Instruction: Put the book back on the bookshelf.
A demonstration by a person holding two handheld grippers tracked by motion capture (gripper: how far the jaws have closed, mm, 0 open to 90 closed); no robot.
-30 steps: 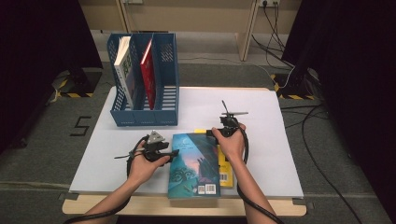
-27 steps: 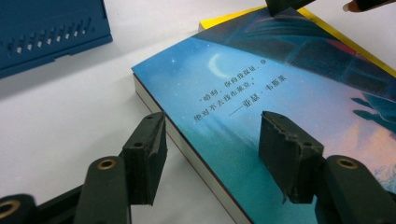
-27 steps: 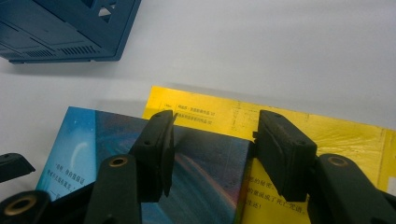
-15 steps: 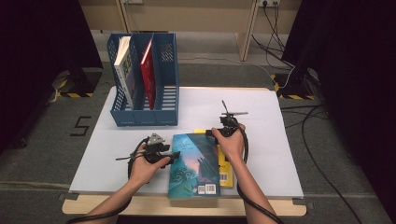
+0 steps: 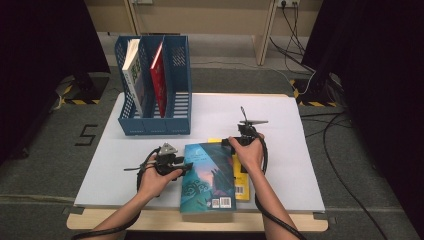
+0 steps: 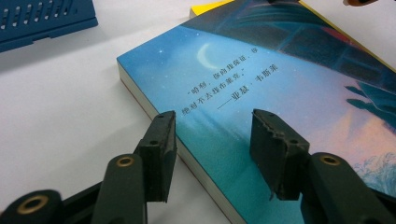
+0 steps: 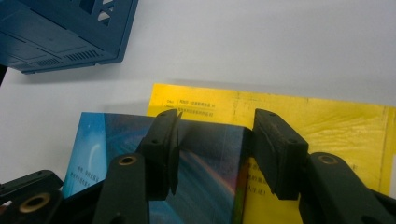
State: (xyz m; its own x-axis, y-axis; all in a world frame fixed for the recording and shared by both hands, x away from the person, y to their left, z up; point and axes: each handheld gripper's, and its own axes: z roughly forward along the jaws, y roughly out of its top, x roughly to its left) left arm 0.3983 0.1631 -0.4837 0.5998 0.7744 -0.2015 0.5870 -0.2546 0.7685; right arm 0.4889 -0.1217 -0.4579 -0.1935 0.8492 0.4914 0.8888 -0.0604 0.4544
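High view: teal-blue paperback book lies flat at the white table's near edge, on top of a yellow book. Left gripper sits at its left edge, right gripper at its far right corner. Blue plastic file rack stands far left.

Left gripper view: jaws half apart, just been closing, straddling the book's edge, pads not pressing.

Right gripper view: jaws fairly wide, just been closing, book's corner between them, no grip.

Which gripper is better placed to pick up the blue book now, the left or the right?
Probably the left. The left gripper has its jaws astride the blue book at its free long edge. The right gripper sits at the far corner, over the yellow book.
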